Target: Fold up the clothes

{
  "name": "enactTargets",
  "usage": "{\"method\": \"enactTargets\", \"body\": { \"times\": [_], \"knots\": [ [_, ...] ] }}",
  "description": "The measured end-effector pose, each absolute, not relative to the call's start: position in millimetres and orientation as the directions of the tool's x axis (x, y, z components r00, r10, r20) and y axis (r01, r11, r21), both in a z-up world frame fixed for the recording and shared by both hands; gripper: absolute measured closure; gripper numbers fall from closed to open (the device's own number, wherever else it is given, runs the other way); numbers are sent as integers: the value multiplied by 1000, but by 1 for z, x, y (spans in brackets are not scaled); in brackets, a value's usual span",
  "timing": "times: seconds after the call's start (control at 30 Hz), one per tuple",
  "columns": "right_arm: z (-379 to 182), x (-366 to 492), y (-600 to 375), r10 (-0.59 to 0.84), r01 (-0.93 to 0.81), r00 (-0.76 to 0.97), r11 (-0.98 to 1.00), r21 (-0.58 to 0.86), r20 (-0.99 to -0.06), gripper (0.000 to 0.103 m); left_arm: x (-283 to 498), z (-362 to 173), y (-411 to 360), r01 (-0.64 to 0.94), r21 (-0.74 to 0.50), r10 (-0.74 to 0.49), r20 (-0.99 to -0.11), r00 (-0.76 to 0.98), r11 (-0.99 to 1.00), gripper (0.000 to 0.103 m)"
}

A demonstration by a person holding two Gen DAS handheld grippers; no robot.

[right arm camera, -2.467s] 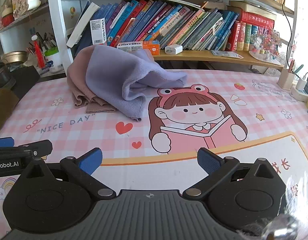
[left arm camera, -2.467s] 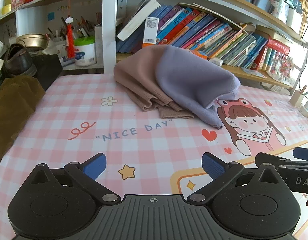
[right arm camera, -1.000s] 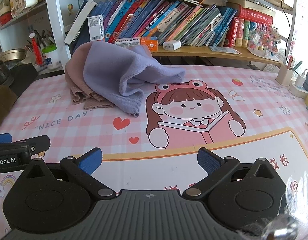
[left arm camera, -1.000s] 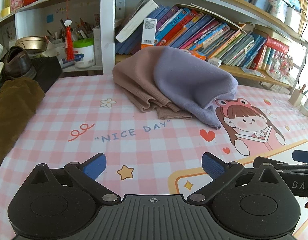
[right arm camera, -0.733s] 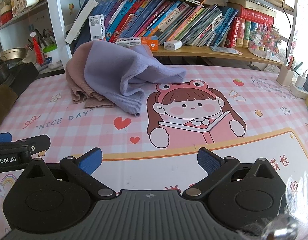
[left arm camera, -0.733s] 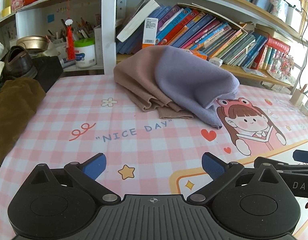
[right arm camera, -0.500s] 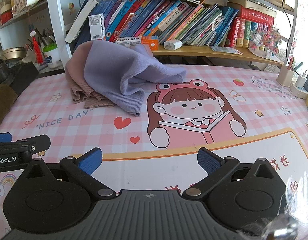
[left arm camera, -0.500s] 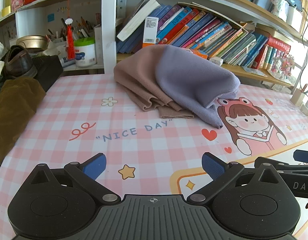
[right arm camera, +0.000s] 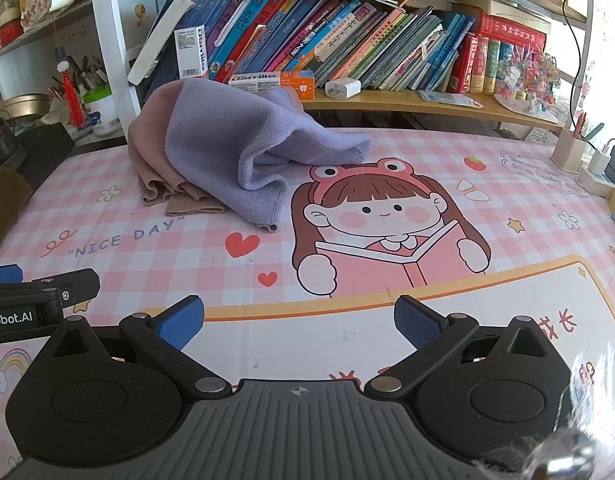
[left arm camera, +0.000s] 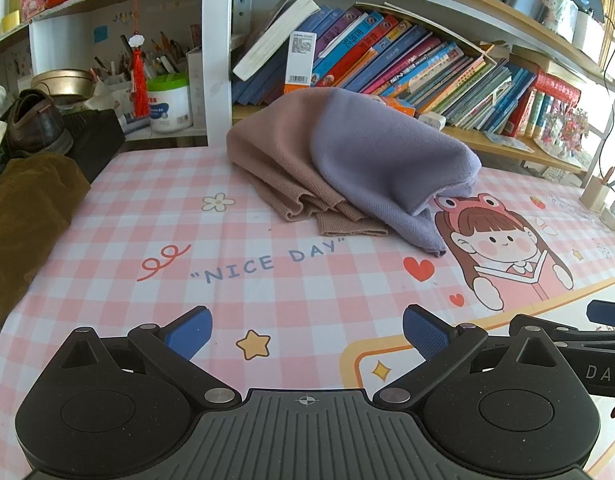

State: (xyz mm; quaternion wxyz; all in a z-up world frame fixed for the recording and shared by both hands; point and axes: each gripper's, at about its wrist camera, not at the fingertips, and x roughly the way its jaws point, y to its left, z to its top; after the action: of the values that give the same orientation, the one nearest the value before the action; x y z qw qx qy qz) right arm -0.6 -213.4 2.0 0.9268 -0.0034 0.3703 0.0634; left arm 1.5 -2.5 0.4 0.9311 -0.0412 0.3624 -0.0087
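A lilac garment lies crumpled over a tan ribbed garment at the back of the pink checked table mat, against the bookshelf. Both show in the right wrist view too, lilac over tan. My left gripper is open and empty, low over the mat's near part, well short of the clothes. My right gripper is open and empty, to the right of the left one, also well short of them.
A bookshelf with leaning books stands right behind the clothes. A brown corduroy cloth and a shoe lie at the left edge. A pen holder and chargers sit at the far right.
Both grippers have drifted very slightly; the clothes have not moved and both grippers stay open.
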Motion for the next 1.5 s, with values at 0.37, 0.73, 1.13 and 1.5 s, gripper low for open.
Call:
{"method": "enactTargets", "body": {
  "times": [0.37, 0.73, 1.13, 1.5],
  "knots": [
    [2, 0, -212, 115, -124, 716, 992, 37, -689, 1, 2, 0, -1, -19, -84, -43, -677, 735, 996, 0],
    [1, 1, -213, 112, -120, 715, 992, 36, -690, 1, 4, -1, -1, -14, -83, -46, -678, 734, 996, 0],
    [1, 1, -213, 115, -123, 712, 992, 38, -693, 1, 4, -2, -1, -18, -81, -42, -680, 732, 997, 0],
    [-4, 5, -212, 119, -126, 694, 991, 42, -710, 1, 6, -7, -2, -12, -90, -54, -694, 718, 996, 0]
  ]
}}
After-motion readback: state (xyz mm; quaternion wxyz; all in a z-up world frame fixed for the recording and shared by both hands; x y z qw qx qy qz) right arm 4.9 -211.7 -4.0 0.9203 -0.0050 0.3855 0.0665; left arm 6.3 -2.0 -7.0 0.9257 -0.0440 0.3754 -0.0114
